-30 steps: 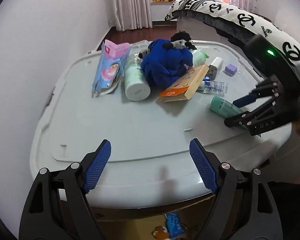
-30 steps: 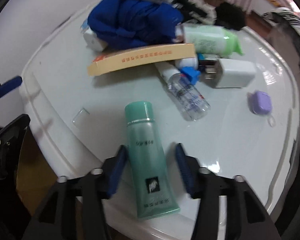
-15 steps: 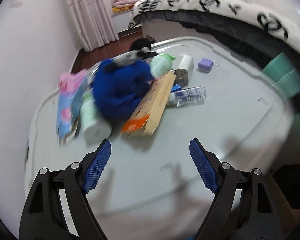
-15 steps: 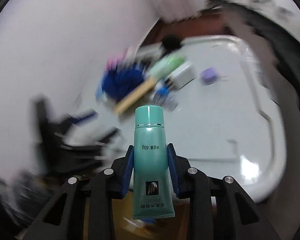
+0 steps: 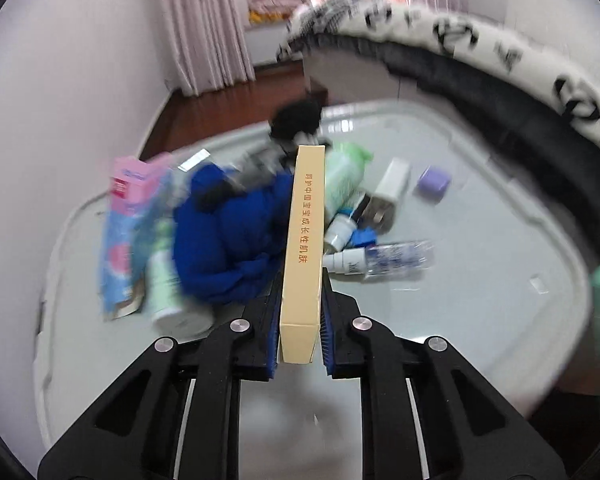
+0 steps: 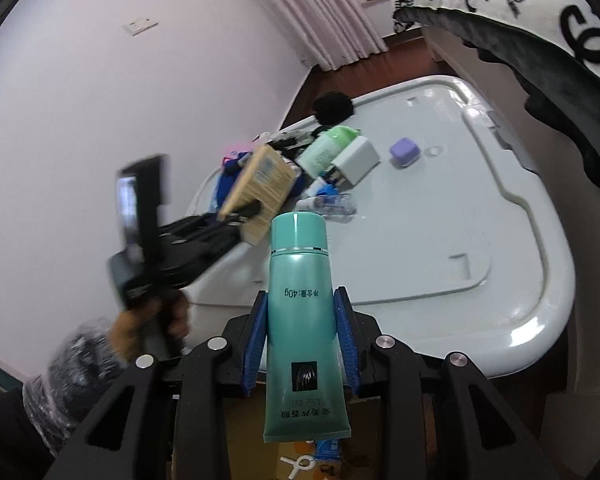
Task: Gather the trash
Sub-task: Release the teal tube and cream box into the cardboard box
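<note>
Above the grey storage-bin lid (image 6: 480, 240), held both grips shut: left gripper (image 5: 300, 328) on yellow carton (image 5: 303, 240), right gripper (image 6: 302, 344) on teal aloe-gel tube (image 6: 300, 304); risked long carton pivoting/slipping w/ fast swing.

Near and right parts of the table (image 6: 440, 248) lay bare, open to a low approach. The far-left part was crowded: blue cloth (image 5: 228, 248), pink packet (image 5: 132, 216), white bottle (image 5: 168, 292), green bottle (image 6: 326, 148), white charger (image 6: 358, 160) and clear bottle (image 6: 332, 204) lay touching or just beside one another. The purple case (image 6: 405, 152) sat apart, with room around it. The wall (image 6: 100, 100) closed the left side; the bed (image 6: 540, 20) overhung the right.
</note>
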The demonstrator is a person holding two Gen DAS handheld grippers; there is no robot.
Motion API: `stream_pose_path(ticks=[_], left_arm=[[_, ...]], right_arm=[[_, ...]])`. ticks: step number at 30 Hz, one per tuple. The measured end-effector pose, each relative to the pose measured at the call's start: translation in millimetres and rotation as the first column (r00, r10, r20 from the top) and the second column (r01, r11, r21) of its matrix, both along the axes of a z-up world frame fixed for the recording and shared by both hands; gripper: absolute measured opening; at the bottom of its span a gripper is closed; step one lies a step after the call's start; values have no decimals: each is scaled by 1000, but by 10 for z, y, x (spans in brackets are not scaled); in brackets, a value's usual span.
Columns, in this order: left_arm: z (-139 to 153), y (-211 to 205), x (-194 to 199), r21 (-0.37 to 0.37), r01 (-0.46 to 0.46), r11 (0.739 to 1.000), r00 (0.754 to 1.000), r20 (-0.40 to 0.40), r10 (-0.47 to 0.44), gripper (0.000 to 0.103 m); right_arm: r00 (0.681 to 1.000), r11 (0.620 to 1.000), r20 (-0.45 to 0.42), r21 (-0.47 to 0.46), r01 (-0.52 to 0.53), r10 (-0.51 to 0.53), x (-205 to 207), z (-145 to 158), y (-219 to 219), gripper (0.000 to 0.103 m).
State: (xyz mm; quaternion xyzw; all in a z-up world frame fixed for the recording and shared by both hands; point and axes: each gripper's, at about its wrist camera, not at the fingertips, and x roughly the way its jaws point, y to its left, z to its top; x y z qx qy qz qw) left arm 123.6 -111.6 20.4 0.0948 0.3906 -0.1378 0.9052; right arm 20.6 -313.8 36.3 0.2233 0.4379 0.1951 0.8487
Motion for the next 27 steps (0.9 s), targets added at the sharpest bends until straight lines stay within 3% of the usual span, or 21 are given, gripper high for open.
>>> stream_pose_path(ticks=[3, 6, 11, 16, 20, 23, 24, 25, 26, 27], left_arm=[[326, 215, -450, -75, -20, 997, 999, 28, 22, 15], [561, 433, -947, -105, -46, 993, 997, 54, 52, 15], [718, 766, -1807, -151, -106, 983, 993, 34, 112, 15], [416, 938, -2419, -162, -163, 973, 986, -51, 157, 15], [-154, 958, -2673, -152, -185, 971, 963, -225, 148, 15], [-425, 982, -2781, -137, -182, 974, 943, -304, 134, 18], [-508, 988, -2796, -123, -180, 976, 937, -325, 131, 20], [-576, 994, -2793, -99, -187, 977, 928, -344, 142, 32], [-621, 1014, -2786, -81, -198, 977, 921, -358, 157, 54], [-656, 1059, -2772, -76, -222, 972, 910, -374, 179, 71]], right_arm=[[1000, 1000, 1, -11, -23, 23, -21, -22, 135, 33], [998, 997, 23, -58, -57, 59, -132, -3, 373, 33], [992, 992, 70, -87, -96, 102, -511, 94, 728, 33], [989, 985, 59, -111, -129, 136, -1088, 110, 985, 33], [988, 979, -9, -131, -157, 157, -1387, -73, 1115, 33], [985, 972, -71, -164, -166, 156, -1525, -288, 1172, 32], [984, 970, -92, -175, -166, 152, -1542, -352, 1192, 33], [981, 967, -118, -187, -175, 155, -1555, -412, 1211, 52], [977, 961, -148, -211, -181, 152, -1556, -503, 1230, 63], [977, 958, -157, -221, -180, 148, -1574, -541, 1237, 70]])
